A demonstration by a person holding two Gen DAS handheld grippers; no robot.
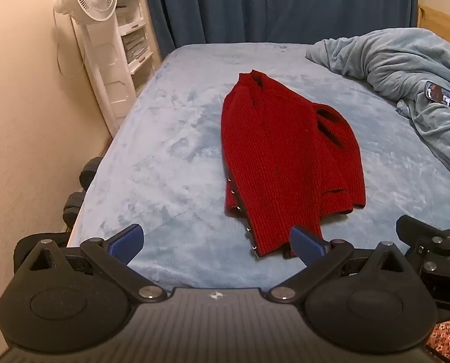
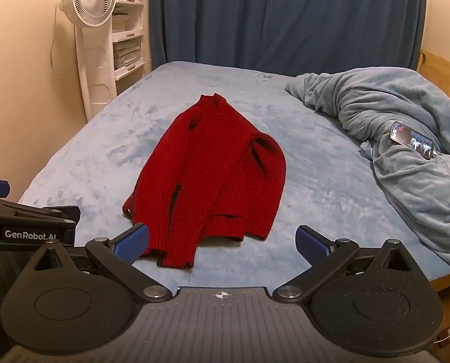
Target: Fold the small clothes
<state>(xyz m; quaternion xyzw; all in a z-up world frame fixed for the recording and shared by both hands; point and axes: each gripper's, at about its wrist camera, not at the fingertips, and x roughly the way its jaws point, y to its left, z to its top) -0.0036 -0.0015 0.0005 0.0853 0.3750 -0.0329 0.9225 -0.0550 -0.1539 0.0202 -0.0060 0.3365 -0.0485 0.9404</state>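
A small red knitted garment (image 1: 285,157) lies on the light blue bed cover (image 1: 164,151), its sides folded in lengthwise, neck at the far end. It also shows in the right wrist view (image 2: 212,169). My left gripper (image 1: 217,242) is open and empty, held above the near edge of the bed, just short of the garment's near hem. My right gripper (image 2: 221,242) is open and empty, also just short of the near hem. The left gripper's body (image 2: 28,220) shows at the left of the right wrist view.
A crumpled grey-blue blanket (image 2: 391,157) lies at the right with a phone (image 2: 412,140) and its cable on it. A white standing fan (image 2: 88,30) and shelves stand left of the bed. Dark blue curtains (image 2: 285,15) hang behind. Dumbbells (image 1: 79,193) lie beside the bed.
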